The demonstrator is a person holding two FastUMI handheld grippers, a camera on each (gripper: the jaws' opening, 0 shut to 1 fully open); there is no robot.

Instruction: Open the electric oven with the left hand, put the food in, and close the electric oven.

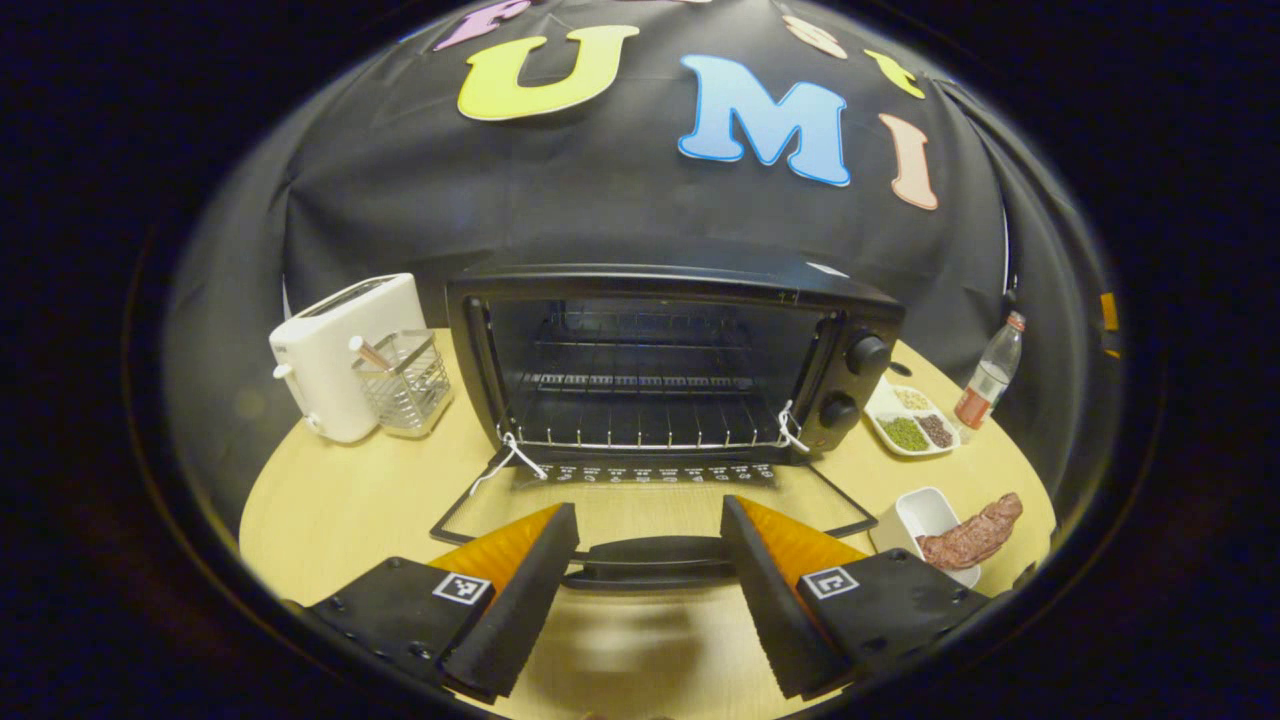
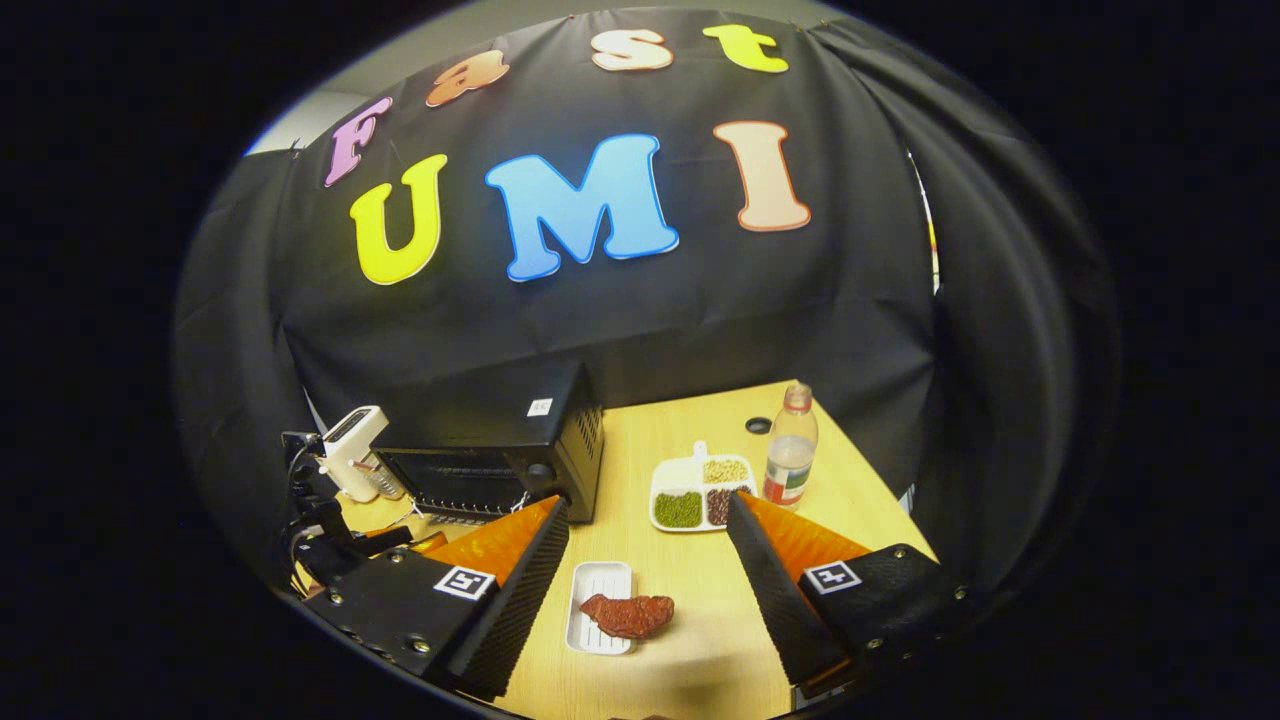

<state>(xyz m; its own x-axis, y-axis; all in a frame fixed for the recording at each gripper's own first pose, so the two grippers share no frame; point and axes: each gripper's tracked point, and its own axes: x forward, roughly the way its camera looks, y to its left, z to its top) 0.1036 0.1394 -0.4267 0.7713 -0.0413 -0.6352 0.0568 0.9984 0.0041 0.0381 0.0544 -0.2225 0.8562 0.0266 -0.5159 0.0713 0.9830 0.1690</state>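
Straddling the lowered oven door's handle (image 1: 648,560) without touching it, the left gripper (image 1: 648,545) gapes wide; the right gripper (image 2: 648,535) hovers spread above the meat (image 2: 628,613) on its white tray (image 2: 598,583), with bare tabletop (image 2: 720,640) around.

In the left gripper view the electric oven (image 1: 675,360) sits at centre frame on the table (image 1: 340,500), its door (image 1: 650,510) folded down flat toward the bottom of the frame. Left of it stands a toaster (image 1: 335,355) with a wire basket (image 1: 405,385) just beside it. At right lie a divided tray (image 1: 912,420) and, farther right, a bottle (image 1: 990,385). At lower right a small dish (image 1: 925,515) holds the food (image 1: 972,538), which overhangs its rim.
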